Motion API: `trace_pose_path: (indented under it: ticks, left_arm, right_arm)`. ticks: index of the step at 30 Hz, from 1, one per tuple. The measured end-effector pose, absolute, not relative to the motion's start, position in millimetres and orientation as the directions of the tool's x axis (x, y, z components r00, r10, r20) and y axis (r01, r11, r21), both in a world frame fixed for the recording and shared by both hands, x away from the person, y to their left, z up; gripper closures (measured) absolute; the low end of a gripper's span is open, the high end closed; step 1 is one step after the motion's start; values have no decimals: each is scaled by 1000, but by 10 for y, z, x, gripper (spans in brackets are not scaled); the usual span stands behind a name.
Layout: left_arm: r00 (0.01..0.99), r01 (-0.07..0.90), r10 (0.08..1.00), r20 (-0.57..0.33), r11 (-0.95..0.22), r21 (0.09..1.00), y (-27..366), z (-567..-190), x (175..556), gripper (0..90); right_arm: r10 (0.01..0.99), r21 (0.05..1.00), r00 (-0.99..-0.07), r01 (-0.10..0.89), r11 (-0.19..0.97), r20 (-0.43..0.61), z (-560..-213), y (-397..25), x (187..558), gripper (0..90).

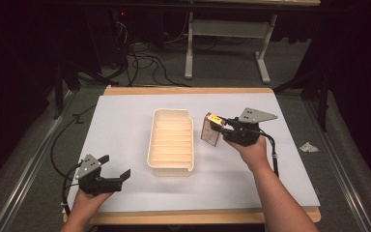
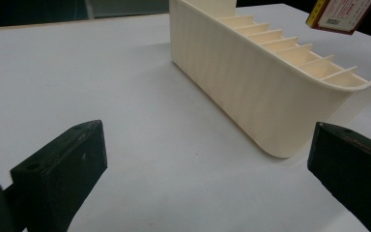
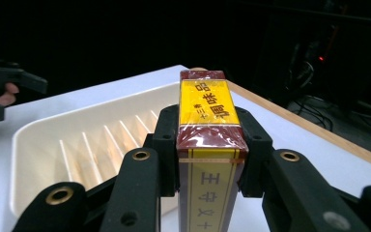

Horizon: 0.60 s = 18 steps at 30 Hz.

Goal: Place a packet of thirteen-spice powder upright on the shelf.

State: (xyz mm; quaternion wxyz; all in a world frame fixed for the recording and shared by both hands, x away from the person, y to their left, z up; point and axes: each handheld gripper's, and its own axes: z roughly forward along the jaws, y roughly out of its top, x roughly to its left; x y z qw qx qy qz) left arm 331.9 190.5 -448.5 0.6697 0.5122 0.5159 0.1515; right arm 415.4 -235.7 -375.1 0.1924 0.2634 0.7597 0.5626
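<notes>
Two grippers work over a white table (image 1: pixel 125 121), the biggest thing in sight, with a cream ribbed tray (image 1: pixel 171 142) lying lengthwise near its middle; the tray's inside is divided by low ribs running across it. Next in size, the right gripper (image 1: pixel 223 126) is raised just to the right of the tray's far half, its jaws clamped on a small box (image 3: pixel 207 145), one black jaw pressing each broad side. The box stands on edge between them, off the table and beside the tray's right wall, not inside it. It is dark red with a yellow panel bearing printed characters, wrapped in glossy clear film, and its paler side shows more print. The left gripper (image 1: pixel 117 170) sits low at the near left of the table, well apart from the tray's near corner, its jaws spread wide with nothing between them but bare tabletop, as the left gripper view shows.
</notes>
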Motion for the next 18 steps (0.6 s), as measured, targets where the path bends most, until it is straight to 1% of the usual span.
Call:
trace_pose_path:
  ticks: [1,3,6,9,10,15,16,18]
  left_arm:
    - [421,325,731,-536,430,842,1916,-4486,3310,8]
    - [420,325,733,-536,430,842,1924,-4487,3303,8]
    - [408,322,737,-539,436,840,1966,-4494,3284,8]
    - [403,319,741,-537,436,841,1993,-4499,3273,8]
    - [397,316,743,-539,440,840,2017,-4499,3257,8]
    - [395,316,749,-532,434,844,2050,-4500,3226,8]
    - [394,314,748,-534,437,843,2061,-4497,3212,8]
    - [393,317,750,-532,433,844,2072,-4501,3200,9]
  right_arm:
    - [589,959,-808,168,227,2,-3727,-2323,4151,688]
    - [582,960,-813,160,229,-3,-3719,-2310,4152,688]
    - [541,962,-841,133,239,-18,-3692,-2235,4148,688]
    - [521,962,-853,129,242,-17,-3680,-2196,4149,688]
    - [497,961,-867,119,250,-22,-3664,-2164,4150,688]
    - [451,963,-892,99,252,-26,-3637,-2098,4154,688]
    - [425,961,-905,88,261,-33,-3626,-2065,4153,688]
    - [403,961,-915,81,264,-33,-3624,-2033,4154,687]
